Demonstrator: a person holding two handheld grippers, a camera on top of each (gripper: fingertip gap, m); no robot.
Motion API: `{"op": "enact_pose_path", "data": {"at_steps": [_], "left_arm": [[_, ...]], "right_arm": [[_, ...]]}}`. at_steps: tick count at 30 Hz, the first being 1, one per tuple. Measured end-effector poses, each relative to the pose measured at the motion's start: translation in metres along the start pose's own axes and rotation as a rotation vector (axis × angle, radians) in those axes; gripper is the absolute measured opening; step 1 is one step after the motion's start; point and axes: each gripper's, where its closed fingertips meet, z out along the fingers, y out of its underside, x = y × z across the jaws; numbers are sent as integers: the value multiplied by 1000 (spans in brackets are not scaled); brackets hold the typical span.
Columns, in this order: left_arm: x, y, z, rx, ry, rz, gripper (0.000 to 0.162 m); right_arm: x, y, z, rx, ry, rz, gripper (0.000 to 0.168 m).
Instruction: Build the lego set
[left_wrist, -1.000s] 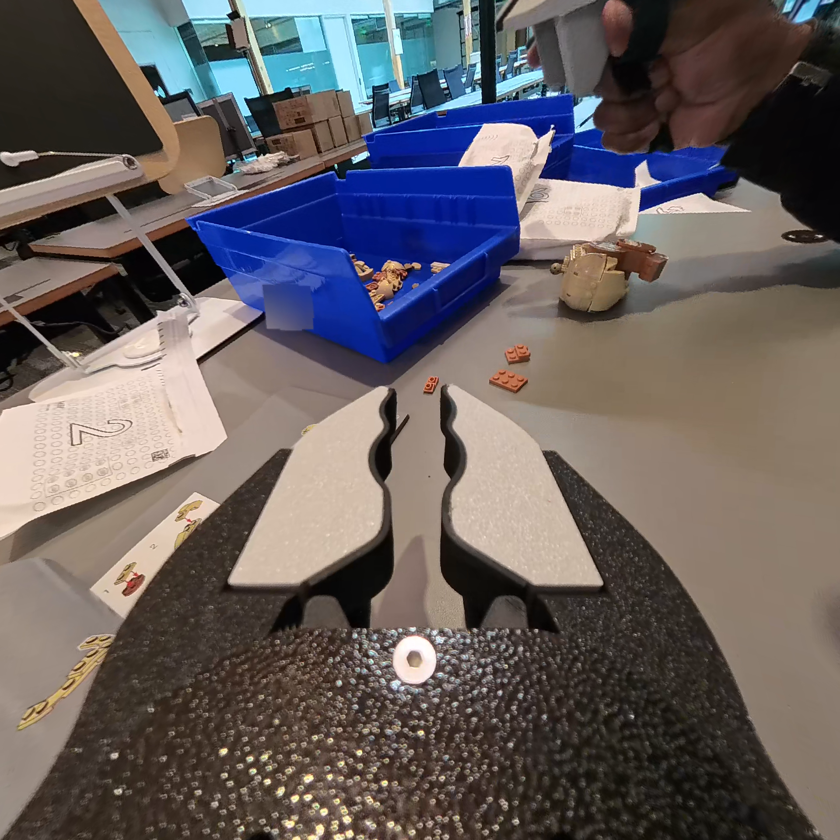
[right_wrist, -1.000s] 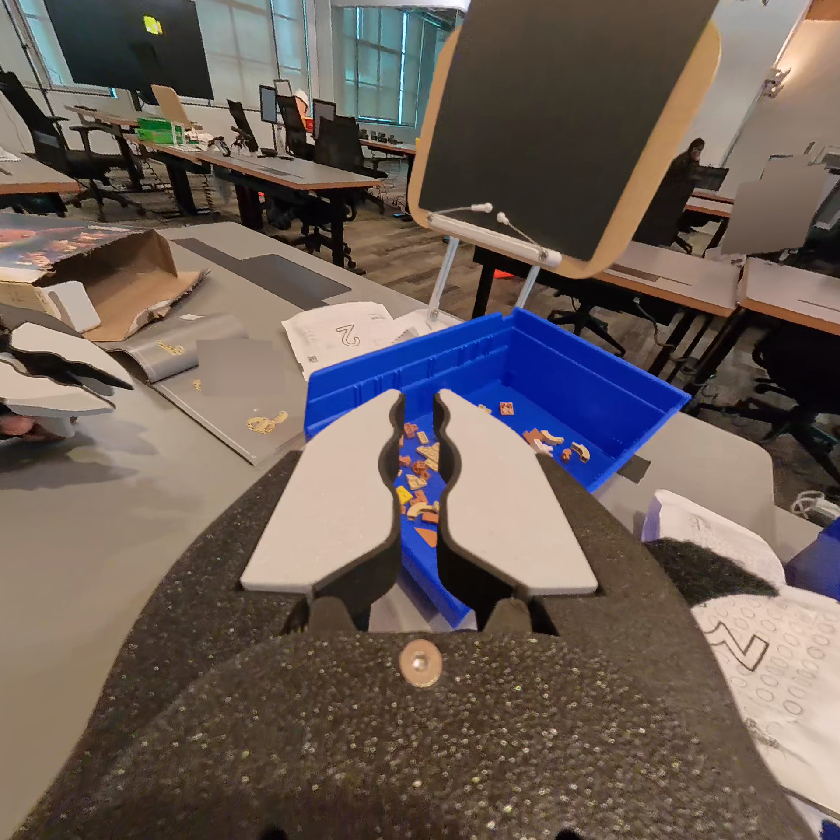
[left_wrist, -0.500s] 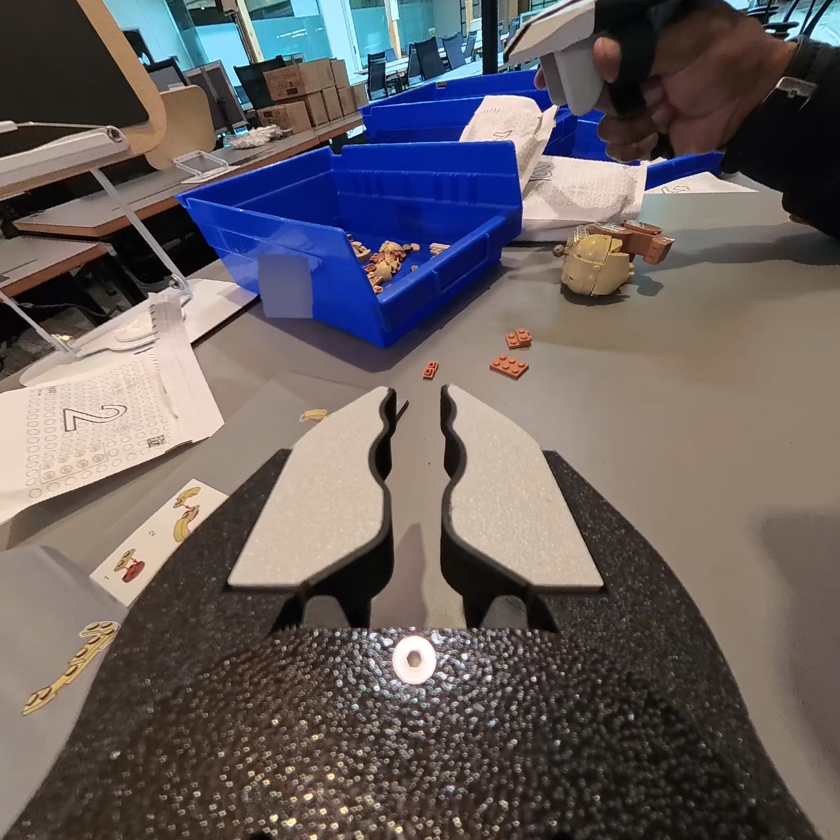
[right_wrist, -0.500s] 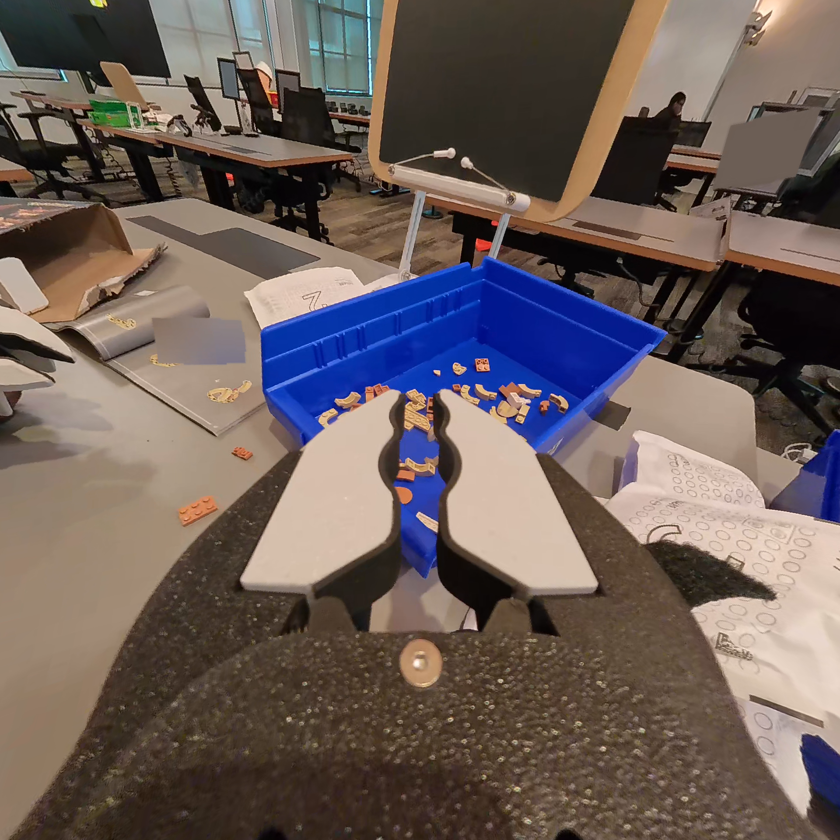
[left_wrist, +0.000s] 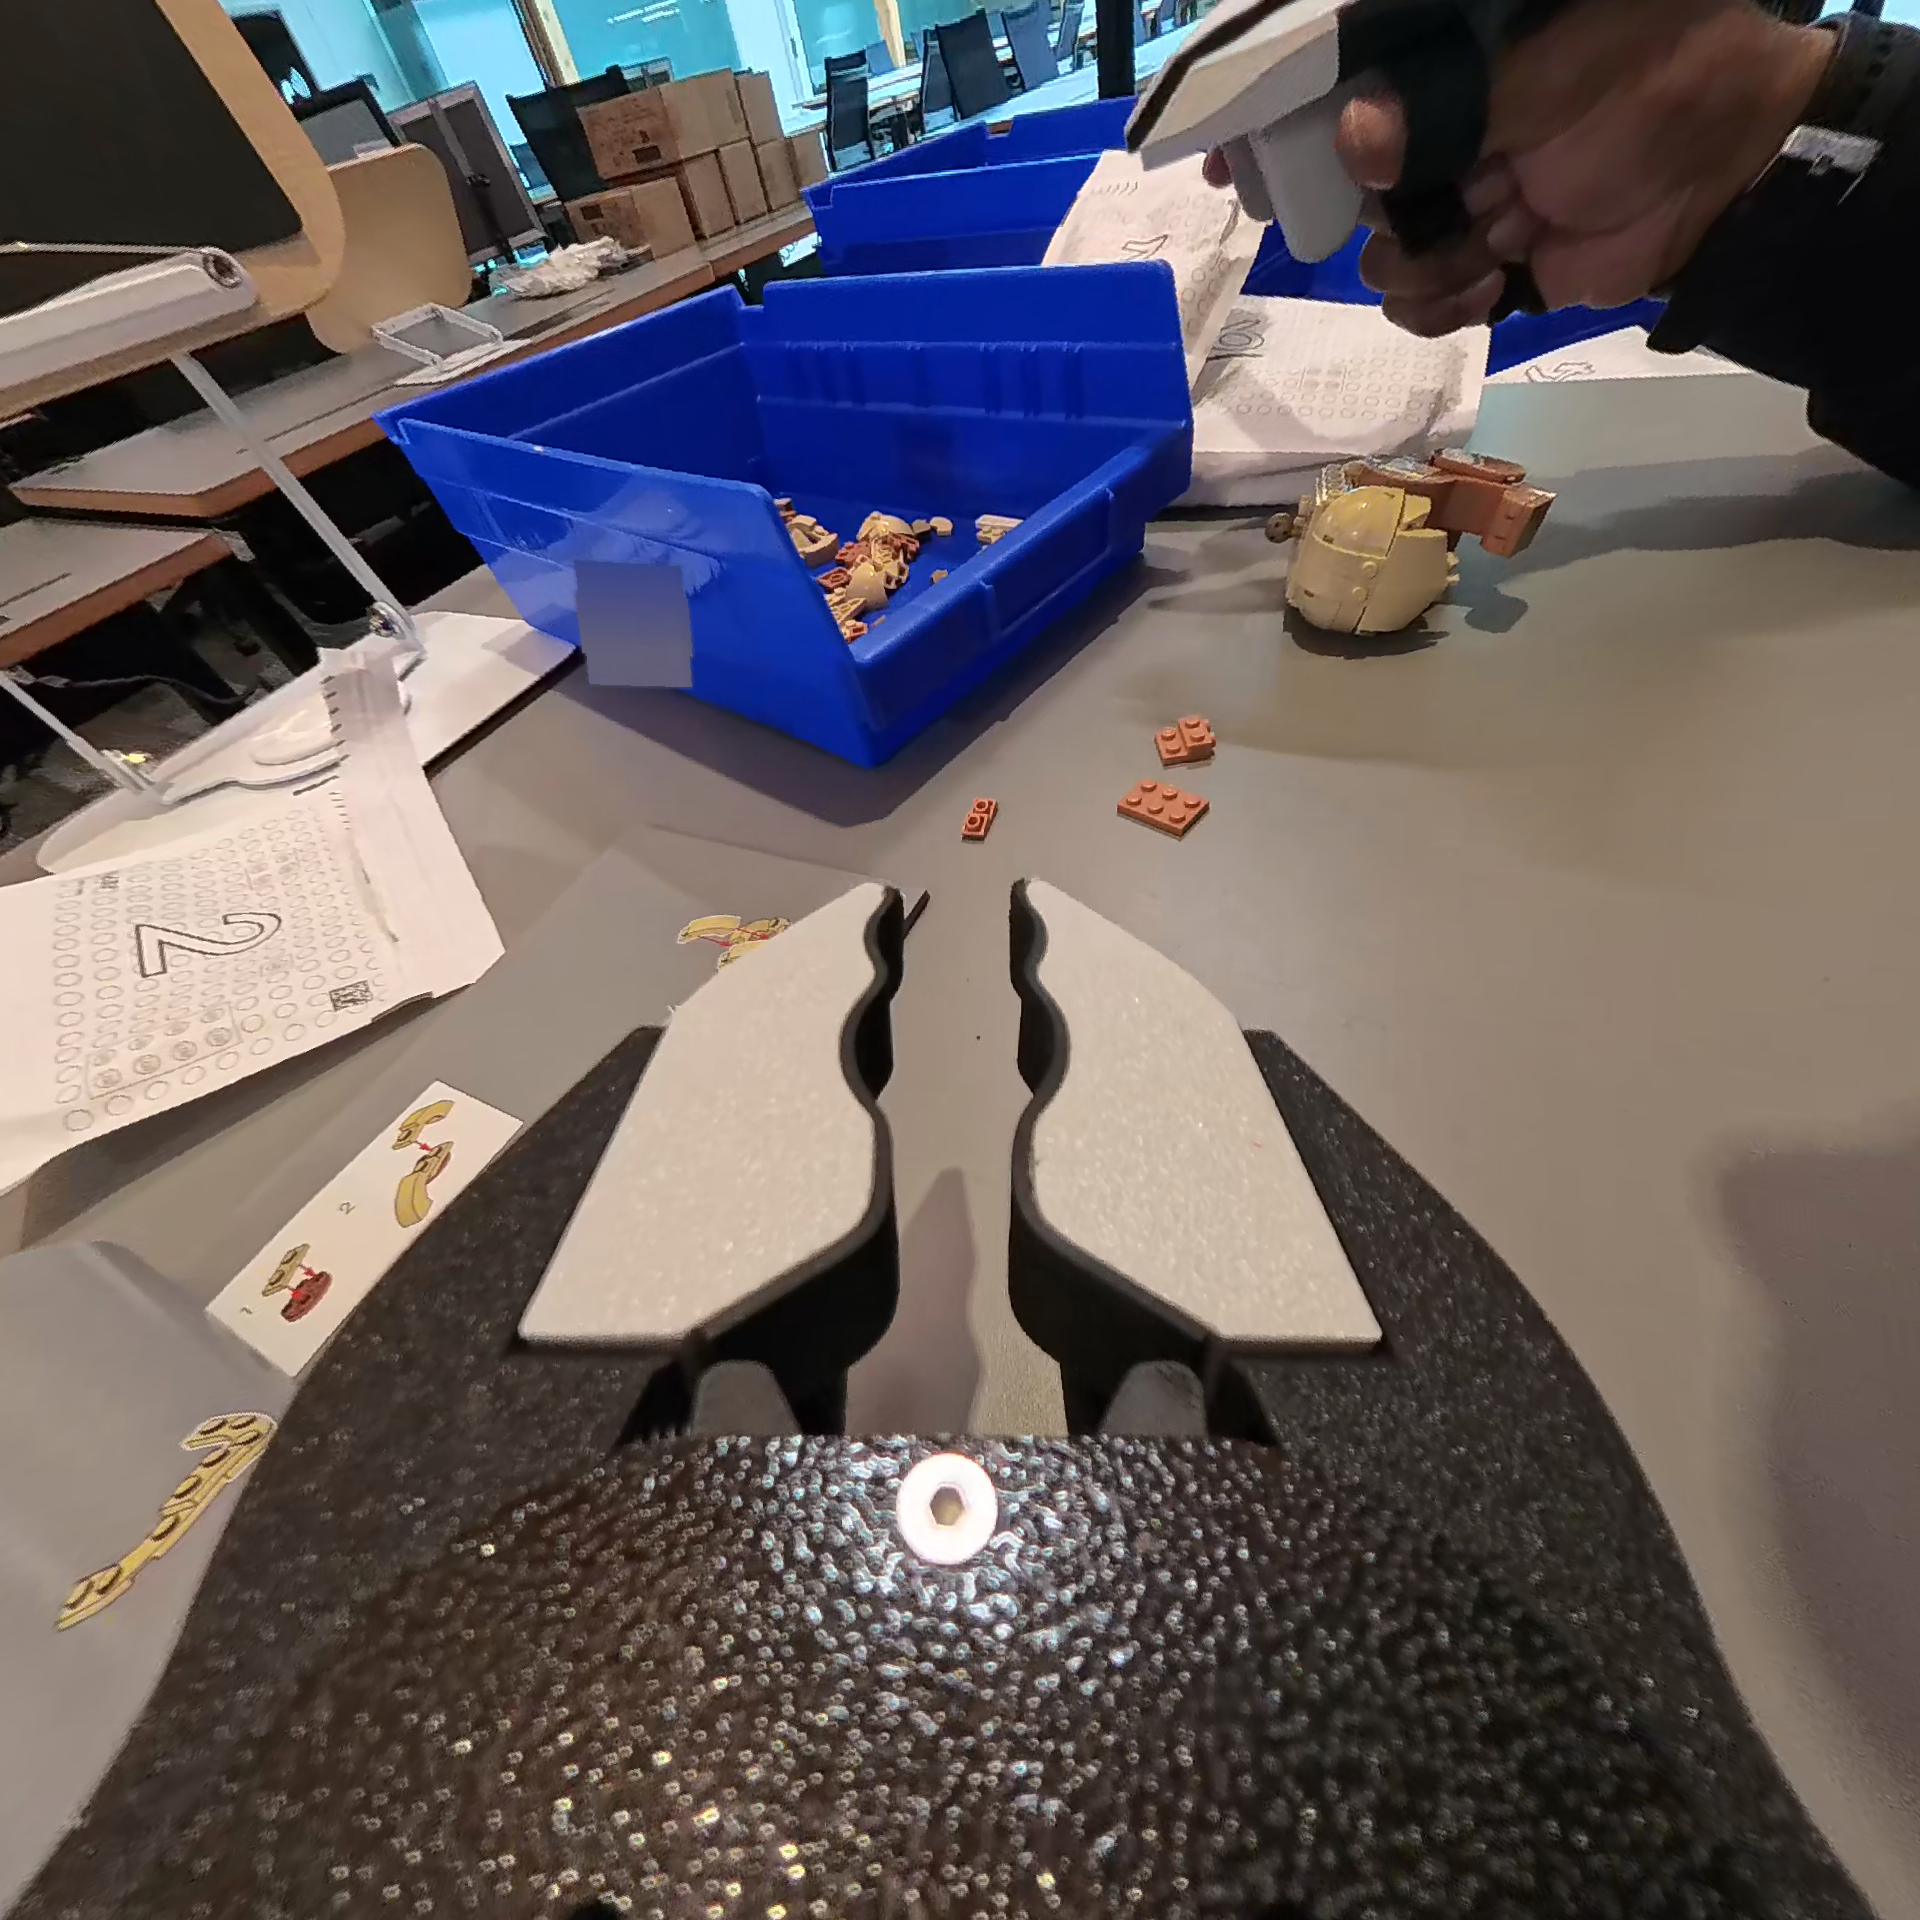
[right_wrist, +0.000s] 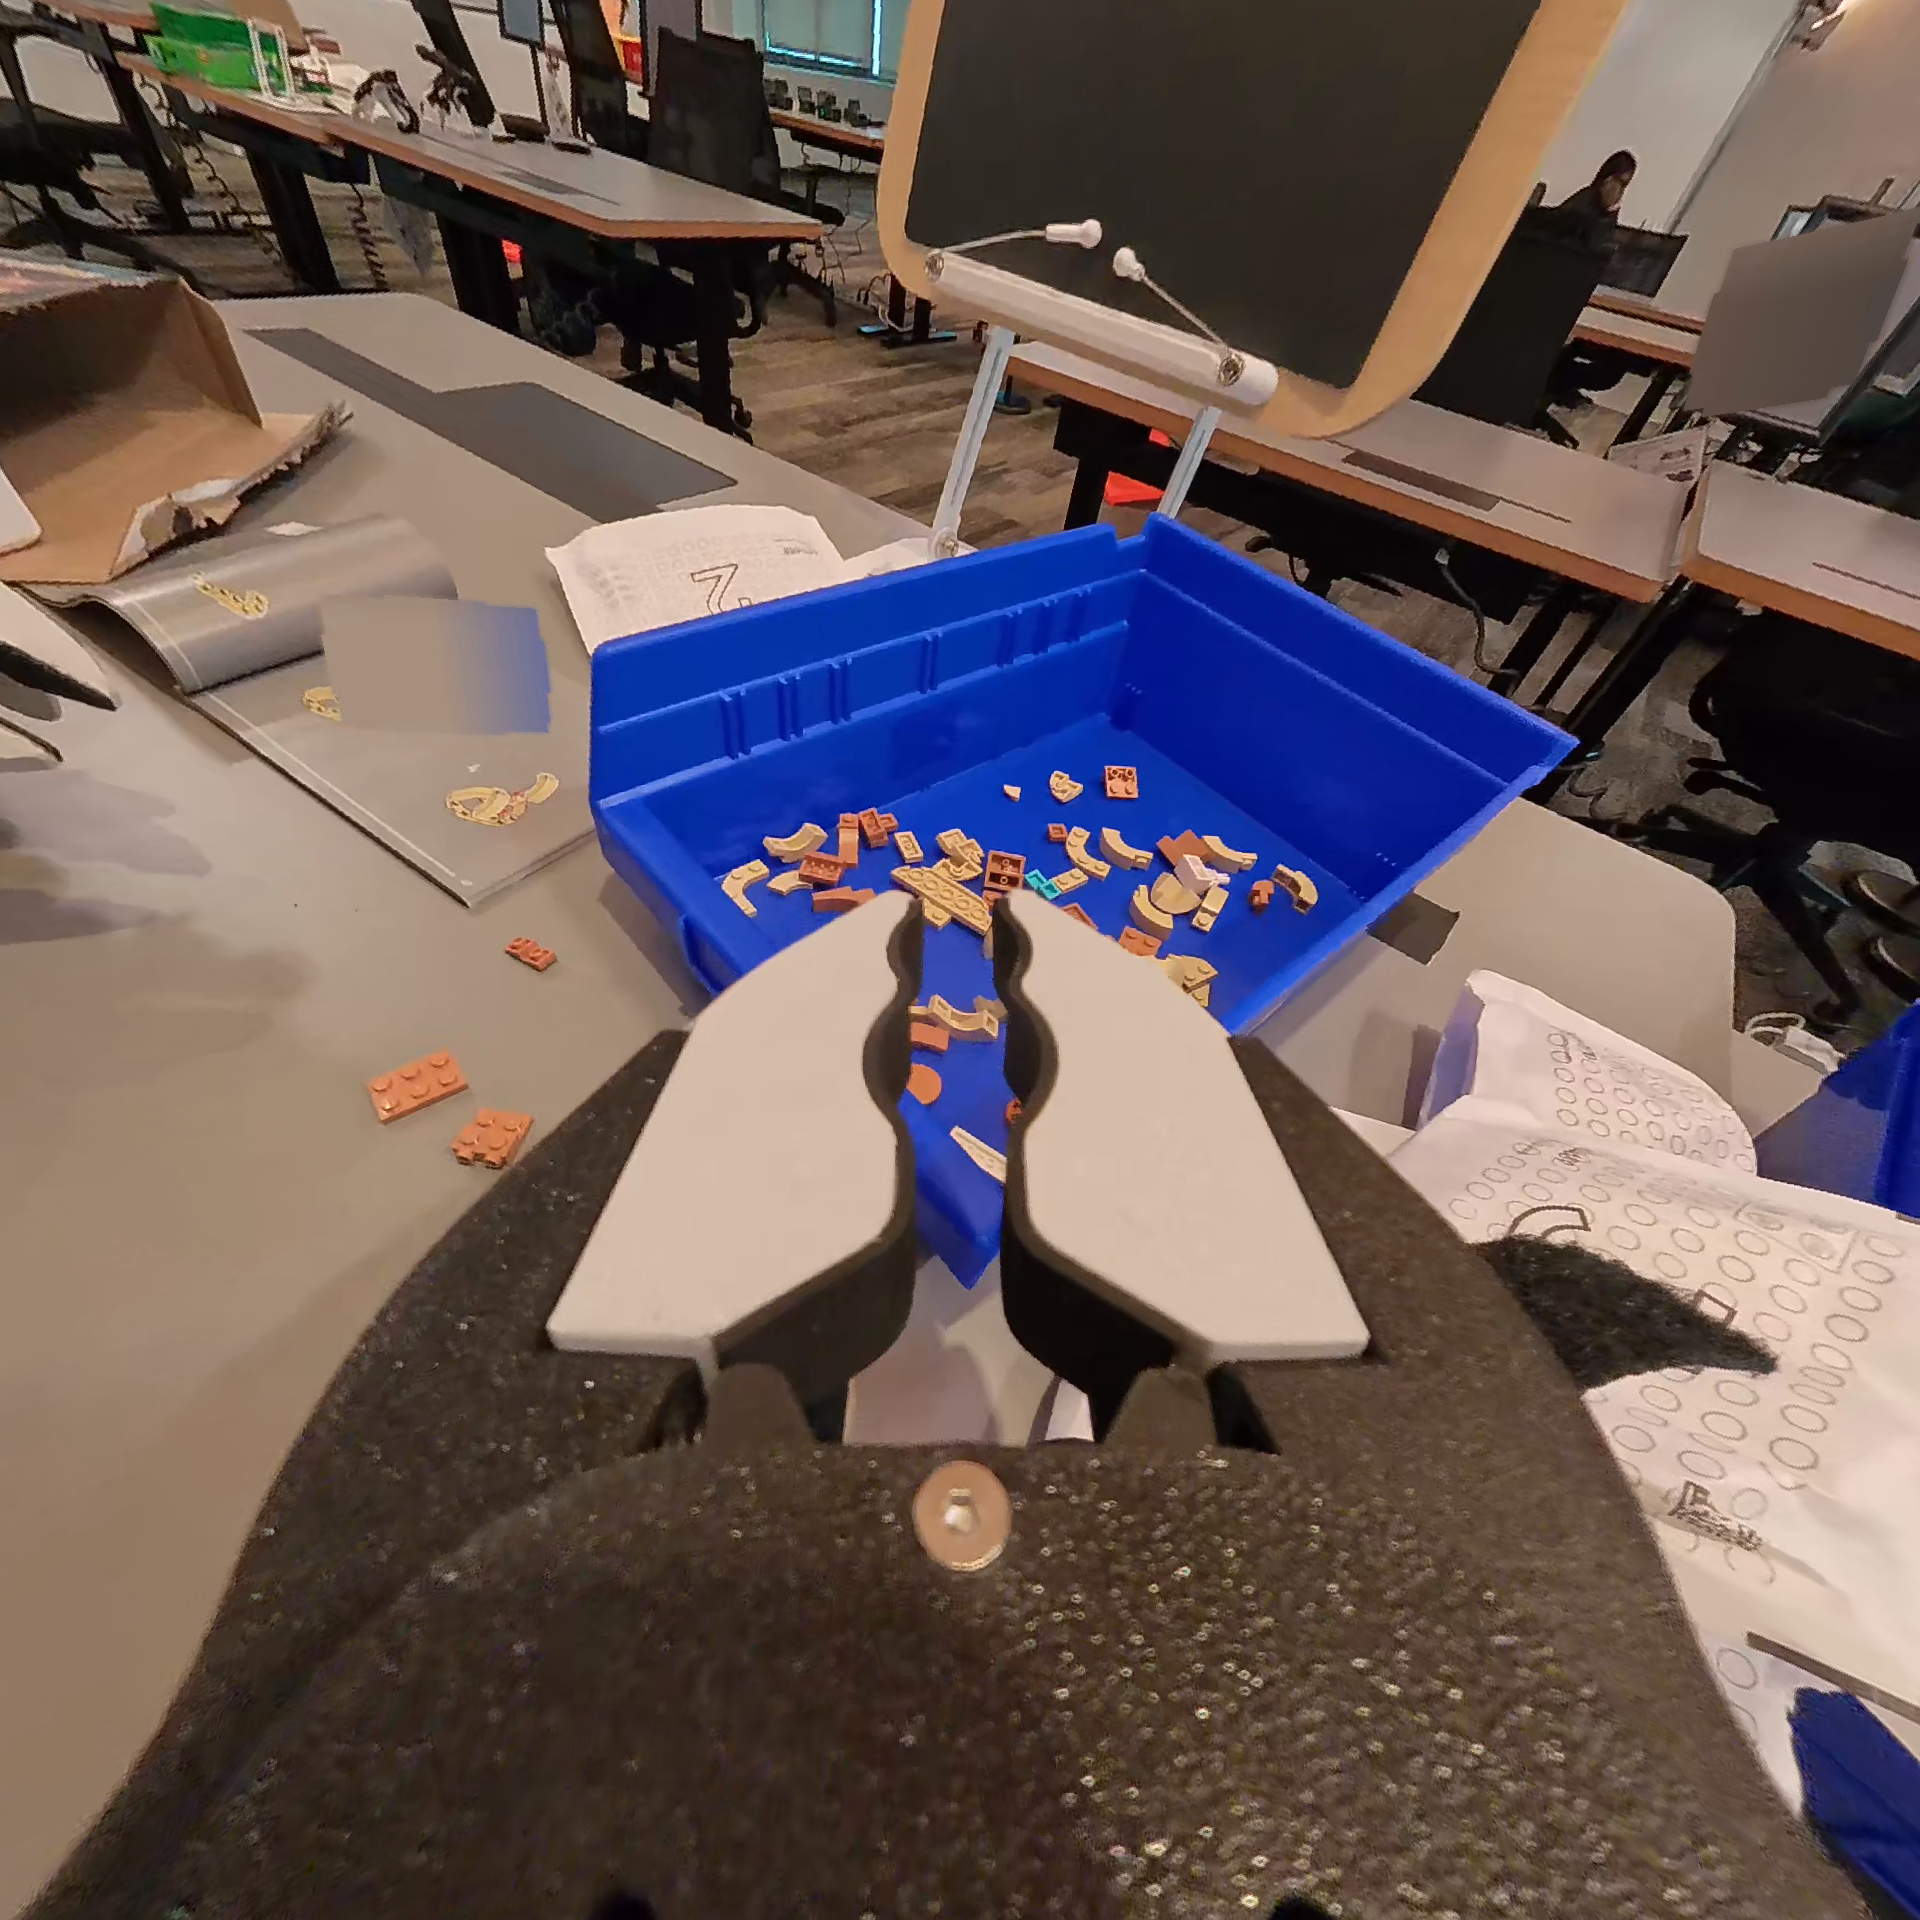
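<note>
A blue bin (right_wrist: 831, 665) holds several loose tan and brown Lego pieces (right_wrist: 1101, 852). My right gripper (right_wrist: 956, 914) hovers over the bin's near wall, jaws a narrow gap apart with nothing between them. My left gripper (left_wrist: 956, 904) is low over the grey table, also narrowly open and empty. Three small brown plates (left_wrist: 1164, 805) lie just ahead of it; they also show in the right wrist view (right_wrist: 416, 1086). A part-built tan and brown model (left_wrist: 1361, 561) lies to the right of the bin (left_wrist: 644, 499). The right gripper (left_wrist: 1236, 94), held by a hand (left_wrist: 1558, 177), shows at the top right.
An open instruction booklet (right_wrist: 364, 727) and a numbered paper bag (left_wrist: 208, 956) lie left of the bin. More white bags (right_wrist: 1662, 1299) and blue bins are on the right. A dark board on a stand (right_wrist: 1195, 156) rises behind the bin. A torn cardboard box (right_wrist: 104, 436) sits far left. One gripper's finger ends stand about 25 centimetres off the other's.
My right gripper has moved toward the bin and tilted down, so the pieces inside now sit at its fingertips. My left gripper has drawn back slightly. Both jaw gaps are unchanged.
</note>
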Motion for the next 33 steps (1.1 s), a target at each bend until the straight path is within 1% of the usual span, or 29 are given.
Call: {"op": "enact_pose_path", "data": {"at_steps": [8,17,33], "left_arm": [[2,4,1,-28,9,7,19],[0,9,1,-65,14,-15,19],[0,12,2,-88,12,-13,19]], "right_arm": [[-5,1,2,-6,-18,-2,13],[-8,11,9,-47,-36,5,13],[-11,17,12,-73,-55,5,15]]}}
